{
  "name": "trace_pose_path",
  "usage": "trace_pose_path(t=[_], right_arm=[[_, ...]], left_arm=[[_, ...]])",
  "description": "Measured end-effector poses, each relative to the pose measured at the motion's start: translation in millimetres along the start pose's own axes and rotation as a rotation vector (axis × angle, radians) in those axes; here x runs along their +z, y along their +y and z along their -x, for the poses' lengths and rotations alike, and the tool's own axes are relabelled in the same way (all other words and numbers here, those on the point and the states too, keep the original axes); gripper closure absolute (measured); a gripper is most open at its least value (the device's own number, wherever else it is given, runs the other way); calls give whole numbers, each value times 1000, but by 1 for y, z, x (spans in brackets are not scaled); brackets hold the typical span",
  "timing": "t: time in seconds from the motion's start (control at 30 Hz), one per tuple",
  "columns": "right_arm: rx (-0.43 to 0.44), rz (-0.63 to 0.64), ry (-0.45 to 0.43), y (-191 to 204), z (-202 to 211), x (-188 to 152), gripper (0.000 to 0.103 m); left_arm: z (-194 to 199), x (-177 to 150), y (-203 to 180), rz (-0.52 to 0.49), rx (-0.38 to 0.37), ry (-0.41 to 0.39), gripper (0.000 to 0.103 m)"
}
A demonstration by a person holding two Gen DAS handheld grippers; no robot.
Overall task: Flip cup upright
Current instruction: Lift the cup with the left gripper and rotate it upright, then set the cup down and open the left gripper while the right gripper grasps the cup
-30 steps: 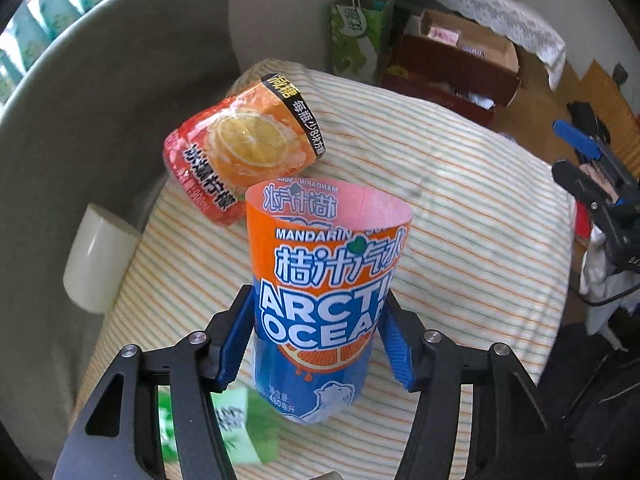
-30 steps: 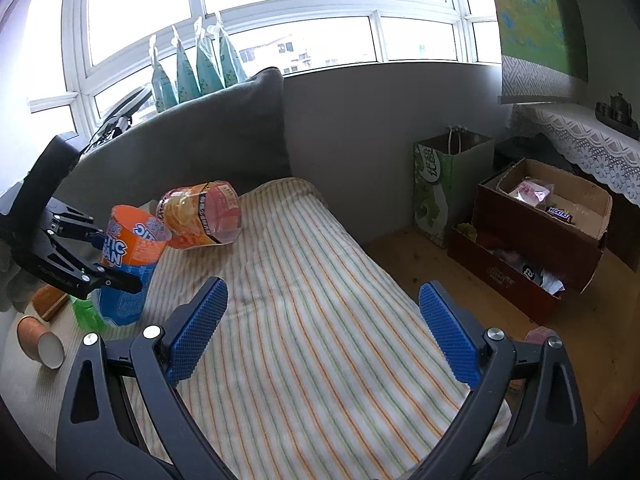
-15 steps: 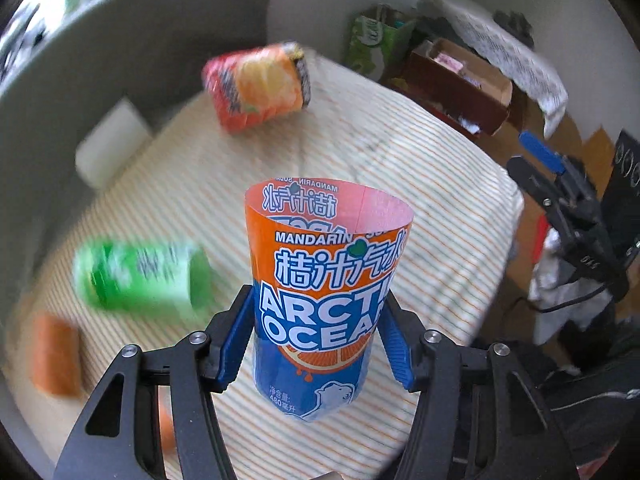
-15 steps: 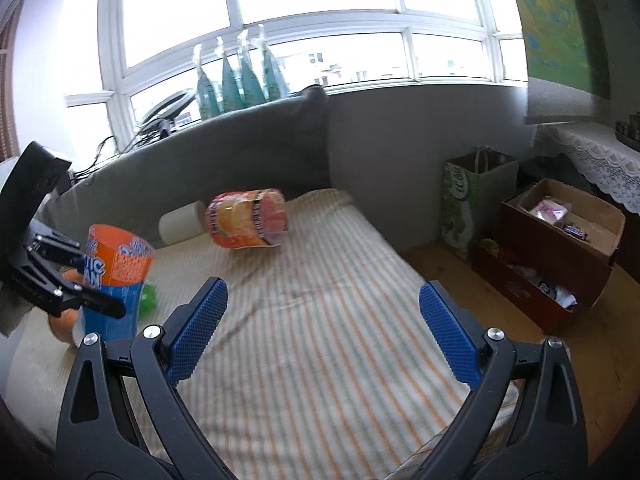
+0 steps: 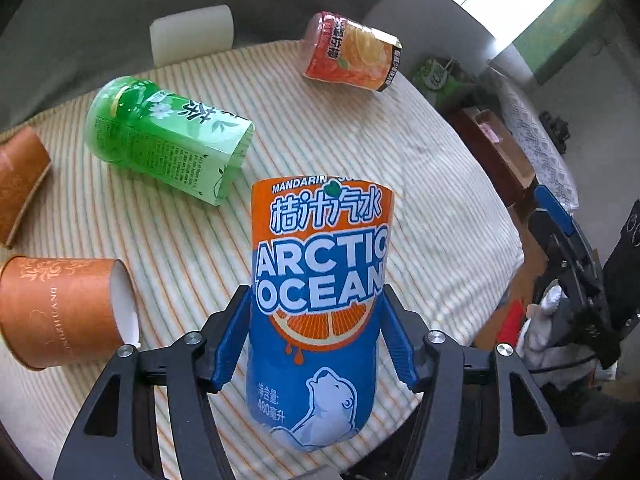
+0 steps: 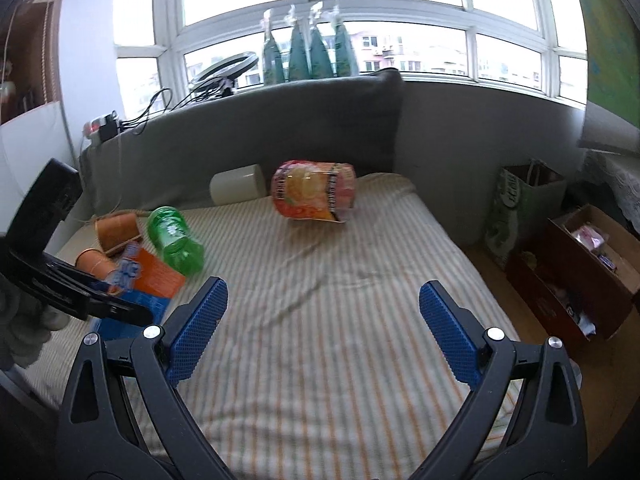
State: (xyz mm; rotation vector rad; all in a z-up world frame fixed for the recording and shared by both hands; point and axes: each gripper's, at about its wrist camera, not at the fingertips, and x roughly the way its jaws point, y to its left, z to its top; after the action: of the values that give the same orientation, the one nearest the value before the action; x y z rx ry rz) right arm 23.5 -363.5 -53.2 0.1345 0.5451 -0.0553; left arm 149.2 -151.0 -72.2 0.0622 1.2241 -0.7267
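My left gripper (image 5: 316,336) is shut on an orange and blue Arctic Ocean cup (image 5: 320,300), held above the striped cloth (image 5: 400,160). In the right wrist view the same cup (image 6: 148,280) is tilted low at the left, its open end pointing toward the middle of the cloth, in the left gripper (image 6: 80,292). My right gripper (image 6: 320,320) is open and empty above the cloth's near part. The right gripper also shows at the right edge of the left wrist view (image 5: 568,256).
Lying on the cloth are a green cup (image 5: 164,136), a red-orange cup (image 5: 352,56), two brown paper cups (image 5: 64,312) (image 5: 20,184) and a white cup (image 5: 192,36). A grey cushion (image 6: 248,132) backs the cloth. Brown boxes (image 6: 576,264) stand on the floor at right.
My left gripper has swung the Arctic Ocean cup left and lower and tilted it over. More lying cups came into view. The right gripper stayed open.
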Motion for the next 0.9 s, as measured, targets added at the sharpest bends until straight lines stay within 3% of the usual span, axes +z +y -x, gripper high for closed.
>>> trace_pose_path(t=[0.2,0.33,0.4,0.53,0.7,0.9], right_arm=[[75,-10,42,18,-7,3,4],[135,-26,102,32,-21,5,4],[202,-67,160,37,-35,7,4],[327,-199,311,43,-70,8,4],[429,-291,465,57,-113,5,4],[484,-380,569,66,-145,5,5]], left_arm=[[8,-6,3,-24,25,-39,37],[33,-18,7,-44,59,-110,37],[50,-30,12,-37,58,-159,37],[84,-59,18,-37,142,-276,37],[104,-98,41,75,170,-333,37],[112,-136,59,201,166,-371,37]])
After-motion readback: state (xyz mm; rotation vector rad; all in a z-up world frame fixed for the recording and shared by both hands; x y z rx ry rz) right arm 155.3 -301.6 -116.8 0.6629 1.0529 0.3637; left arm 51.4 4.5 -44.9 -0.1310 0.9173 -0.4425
